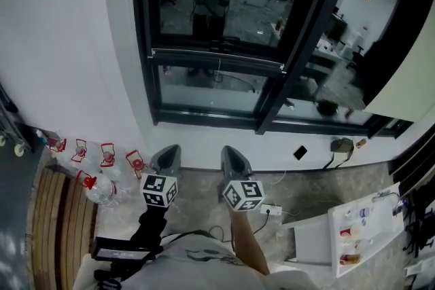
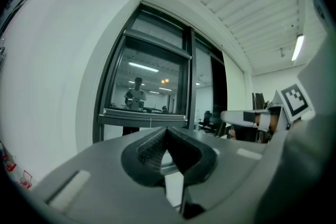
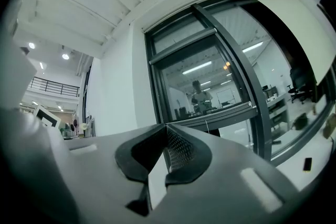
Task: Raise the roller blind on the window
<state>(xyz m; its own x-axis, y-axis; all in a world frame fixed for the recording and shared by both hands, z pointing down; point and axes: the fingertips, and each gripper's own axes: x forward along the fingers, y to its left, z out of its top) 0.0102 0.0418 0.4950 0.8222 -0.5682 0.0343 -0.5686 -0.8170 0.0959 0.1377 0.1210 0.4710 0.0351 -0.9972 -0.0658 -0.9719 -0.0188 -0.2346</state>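
A dark-framed window (image 1: 217, 58) fills the wall ahead, and its glass mirrors a person holding both grippers. A cream roller blind (image 1: 402, 81) hangs over the pane at the far right; it also shows as a pale panel (image 2: 234, 93) past the black frame in the left gripper view. My left gripper (image 1: 166, 154) and right gripper (image 1: 233, 157) are side by side low in the head view, pointing level at the wall under the window. Both are shut with nothing between the jaws, as their own views show for the left (image 2: 167, 131) and the right (image 3: 166, 127).
Red-capped items and a clear plastic bottle (image 1: 102, 190) lie on the floor at the left beside a wooden slatted bench (image 1: 58, 214). A white socket block (image 1: 270, 209) with a cable lies on the floor. A white tray (image 1: 367, 227) of small items stands at the right.
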